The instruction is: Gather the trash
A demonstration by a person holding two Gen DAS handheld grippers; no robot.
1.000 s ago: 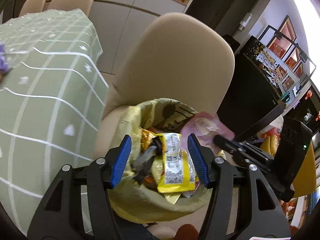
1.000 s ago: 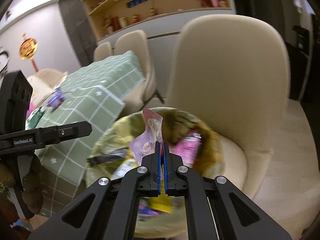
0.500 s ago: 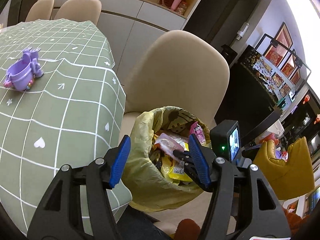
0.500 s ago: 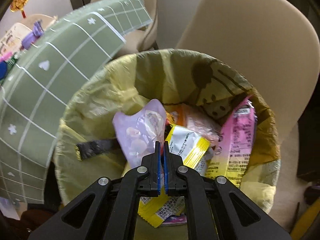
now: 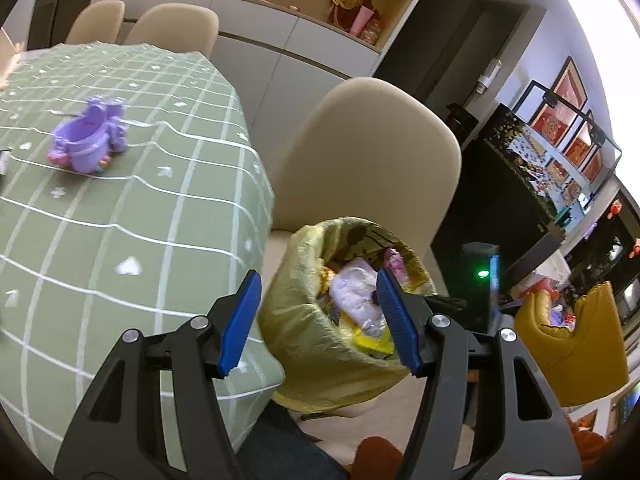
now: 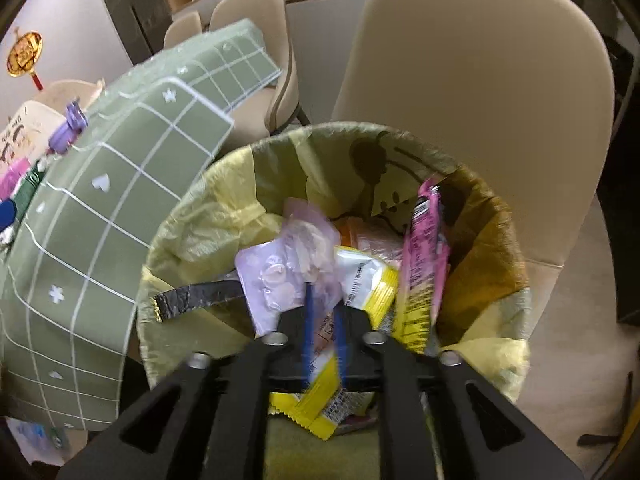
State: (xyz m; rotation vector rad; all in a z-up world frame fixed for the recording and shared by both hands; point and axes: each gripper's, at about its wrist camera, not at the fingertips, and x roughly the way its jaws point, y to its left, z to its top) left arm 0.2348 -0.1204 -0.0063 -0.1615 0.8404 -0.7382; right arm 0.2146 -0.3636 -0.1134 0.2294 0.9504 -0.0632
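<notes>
- My right gripper (image 6: 322, 312) points steeply down into the trash bin (image 6: 192, 240), which sits on the seat of a beige chair (image 6: 480, 60) directly ahead.
- Right jaws are opening, with a narrow gap between the blue pads; the pale lilac wrapper (image 6: 280, 268) lies just ahead of the fingertips on top of the pile. No pad presses on it.
- Bin contents around that gripper: a yellow-and-white snack packet (image 6: 368, 284) just ahead and to the right, a pink packet (image 6: 424, 260) standing on edge against the right wall, and a dark foil strip (image 6: 192, 300) draped over the left rim.
- The bin liner is thin, crinkled yellow plastic with a brown cartoon print on its far wall.
- To the left of the right gripper, the table edge hangs close beside the bin, covered in a green tablecloth (image 6: 100, 220) with a white grid and small white hearts and flowers.
- My left gripper (image 5: 320, 320) is angled downward, above and short of the bin, with its jaws standing wide and nothing between the pads.
- Seen from the left gripper, the bin shows between and beyond the fingertips, with the lilac wrapper on top.
- Ahead and to the left of the left gripper, a purple plastic toy (image 5: 90, 140) stands on the tablecloth, well apart from the bin.
- Two more beige chairs (image 5: 176, 28) stand at the far side of the table.
- The chair shells are smooth, rounded and matte.
</notes>
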